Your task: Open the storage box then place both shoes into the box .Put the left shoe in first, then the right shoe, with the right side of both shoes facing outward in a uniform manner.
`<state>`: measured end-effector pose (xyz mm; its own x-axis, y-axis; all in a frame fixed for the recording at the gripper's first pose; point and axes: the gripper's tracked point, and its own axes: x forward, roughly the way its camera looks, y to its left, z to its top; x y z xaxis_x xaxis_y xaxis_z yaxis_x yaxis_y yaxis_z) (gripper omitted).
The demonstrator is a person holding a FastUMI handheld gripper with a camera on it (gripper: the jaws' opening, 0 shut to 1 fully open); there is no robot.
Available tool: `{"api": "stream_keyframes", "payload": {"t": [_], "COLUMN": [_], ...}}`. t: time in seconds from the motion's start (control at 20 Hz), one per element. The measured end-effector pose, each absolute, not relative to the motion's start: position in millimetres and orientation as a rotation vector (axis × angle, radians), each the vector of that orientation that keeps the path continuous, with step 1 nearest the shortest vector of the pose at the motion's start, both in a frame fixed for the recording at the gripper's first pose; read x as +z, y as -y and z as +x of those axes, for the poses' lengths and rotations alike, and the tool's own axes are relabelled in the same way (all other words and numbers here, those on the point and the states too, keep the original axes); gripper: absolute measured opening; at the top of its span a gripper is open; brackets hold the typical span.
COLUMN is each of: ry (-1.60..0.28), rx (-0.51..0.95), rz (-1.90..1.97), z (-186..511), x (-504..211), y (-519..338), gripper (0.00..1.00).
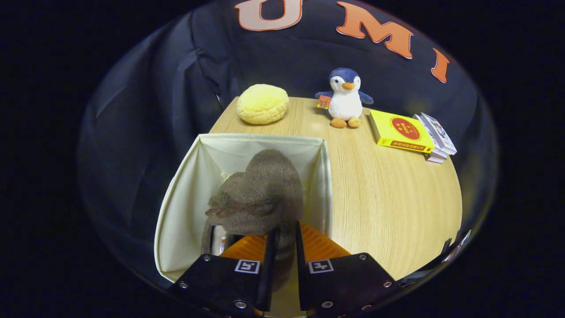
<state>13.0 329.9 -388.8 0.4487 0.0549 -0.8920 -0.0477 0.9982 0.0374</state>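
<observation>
Shoe held over the open box.

My fingers (282, 240) pinch the fuzzy brown shoe (260, 190) by its rear, hanging inside the cream storage box (176, 212) on the table (388, 194). I fear a thin grip lets it twist, landing wrong side outward.

The hand-held gripper (282, 247) has two black plates with silvery screws, each bearing a square black-and-white marker; ribbed surfaces, perhaps rubbery, sit ahead of them.
</observation>
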Motion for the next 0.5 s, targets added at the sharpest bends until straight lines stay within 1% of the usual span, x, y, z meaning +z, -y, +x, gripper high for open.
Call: {"api": "stream_keyframes", "payload": {"t": [0.2,0.3,0.45,0.5], "ry": [-1.081,-1.034,-0.896,-0.836], "rx": [0.14,0.178,0.205,0.206], "rz": [0.047,0.103,0.144,0.146], "z": [1,6,19,25], "x": [-365,-344,-298,-267], "y": [-330,-333,-320,-312], "gripper": [0.26,0.28,0.36,0.37]}}
